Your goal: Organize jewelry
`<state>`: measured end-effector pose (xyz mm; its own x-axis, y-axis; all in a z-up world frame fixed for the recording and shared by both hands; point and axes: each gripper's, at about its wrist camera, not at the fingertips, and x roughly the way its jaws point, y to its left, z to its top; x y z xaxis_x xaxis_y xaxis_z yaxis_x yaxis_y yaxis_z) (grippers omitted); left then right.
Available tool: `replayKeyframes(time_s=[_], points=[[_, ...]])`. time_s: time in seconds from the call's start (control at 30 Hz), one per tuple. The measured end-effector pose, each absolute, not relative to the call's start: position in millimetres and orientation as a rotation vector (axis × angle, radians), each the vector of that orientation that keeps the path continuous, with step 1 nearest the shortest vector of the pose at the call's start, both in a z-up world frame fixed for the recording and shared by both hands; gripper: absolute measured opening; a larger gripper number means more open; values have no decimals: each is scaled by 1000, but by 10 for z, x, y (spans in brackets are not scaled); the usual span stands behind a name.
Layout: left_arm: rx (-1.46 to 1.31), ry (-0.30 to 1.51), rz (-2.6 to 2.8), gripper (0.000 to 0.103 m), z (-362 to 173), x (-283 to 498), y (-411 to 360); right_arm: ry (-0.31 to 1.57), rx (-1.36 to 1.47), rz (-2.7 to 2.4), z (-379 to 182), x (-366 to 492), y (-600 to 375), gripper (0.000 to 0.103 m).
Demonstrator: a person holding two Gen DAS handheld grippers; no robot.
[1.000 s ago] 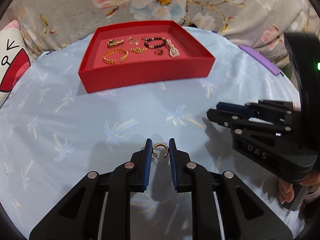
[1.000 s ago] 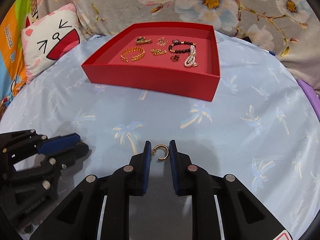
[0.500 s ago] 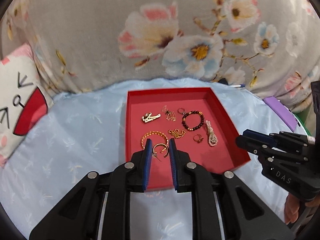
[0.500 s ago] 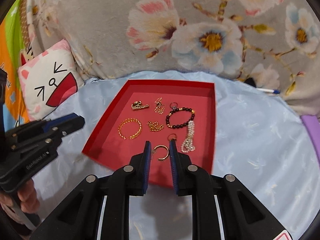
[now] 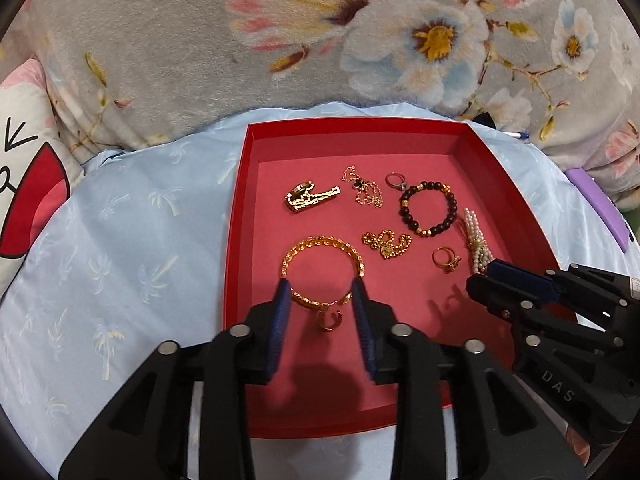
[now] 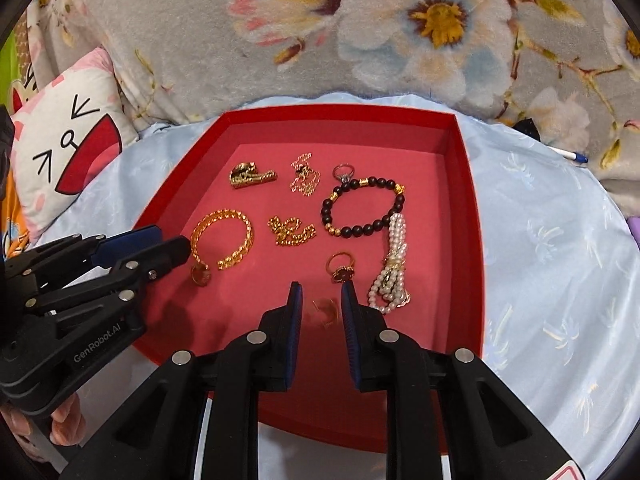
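Observation:
A red tray (image 5: 236, 216) (image 6: 468, 216) holds several pieces of jewelry. My left gripper (image 5: 320, 312) is open over the tray's near left part; a small gold hoop earring (image 5: 330, 320) lies on the tray floor between its fingers, just below a gold chain bangle (image 5: 320, 246). My right gripper (image 6: 320, 312) is open over the near middle; a second gold hoop earring (image 6: 325, 310), blurred, sits between its fingers. The left gripper shows in the right wrist view (image 6: 152, 248), the right one in the left wrist view (image 5: 492, 284).
In the tray lie a dark bead bracelet (image 6: 362, 206), a pearl strand (image 6: 394, 264), two rings (image 6: 340, 270), thin chains (image 6: 304, 174) and a gold clip (image 6: 250, 176). Light blue cloth (image 6: 552, 240) covers the bed. A cat pillow (image 6: 68, 148) is left, a floral blanket (image 6: 400, 28) behind.
Both grippers moved from the blue cloth to over the tray, came lower, and opened. Each earring left the fingers and now lies in the tray.

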<state>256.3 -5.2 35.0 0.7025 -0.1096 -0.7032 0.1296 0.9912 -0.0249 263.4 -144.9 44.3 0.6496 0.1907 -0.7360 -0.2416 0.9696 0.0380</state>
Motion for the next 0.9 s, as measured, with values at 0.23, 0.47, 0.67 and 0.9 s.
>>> replayKeyframes(time_s=[0.23,0.47,0.67,0.9], points=[[2,738,-119,35,542,2459,30,780,-6,238,671,2510,-1632,20],[19,653,-100,48,787,1876,104,724,-10,236,869,1831,-1808,35],[40,662,-94,49,642,1312,22,728,-31,211,679,1166,-1818,44],[57,672,-41,50,335,982,-112,750,-25,173,395,843,-1737,50]])
